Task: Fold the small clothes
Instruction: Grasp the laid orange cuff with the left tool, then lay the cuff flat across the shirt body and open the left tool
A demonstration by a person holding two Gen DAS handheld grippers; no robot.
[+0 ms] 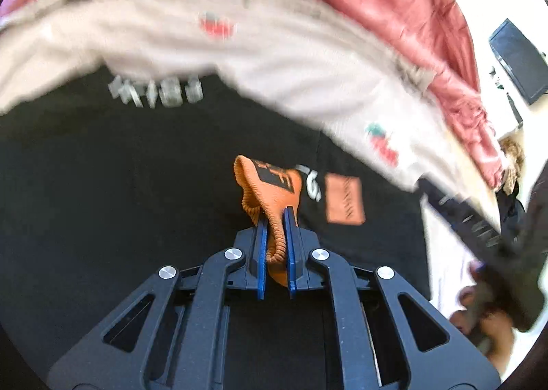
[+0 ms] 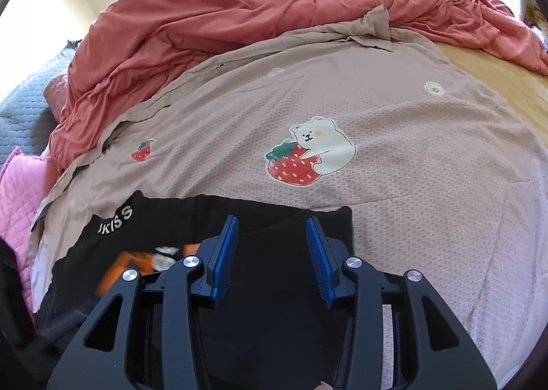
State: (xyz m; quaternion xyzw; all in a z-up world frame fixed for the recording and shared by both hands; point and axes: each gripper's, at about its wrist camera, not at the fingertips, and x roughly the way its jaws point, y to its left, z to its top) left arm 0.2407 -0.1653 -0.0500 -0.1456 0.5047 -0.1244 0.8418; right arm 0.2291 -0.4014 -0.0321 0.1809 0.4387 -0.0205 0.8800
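A black garment [image 1: 137,184] with grey lettering and an orange patch [image 1: 344,200] lies spread on a beige strawberry-print blanket [image 1: 274,58]. My left gripper [image 1: 275,215] is shut on the garment's orange ribbed cuff [image 1: 270,191] and holds it above the black cloth. In the right wrist view the same black garment [image 2: 274,246], with white letters near its edge, lies under my right gripper [image 2: 272,224], which is open and empty just above the cloth. The left view is motion-blurred.
A red duvet [image 2: 257,3] is bunched behind the beige blanket [image 2: 394,184]. Pink and grey quilted bedding [image 2: 20,177] lies at the left. A yellow sheet [image 2: 507,82] shows at the right. A dark monitor [image 1: 517,61] stands by the far wall.
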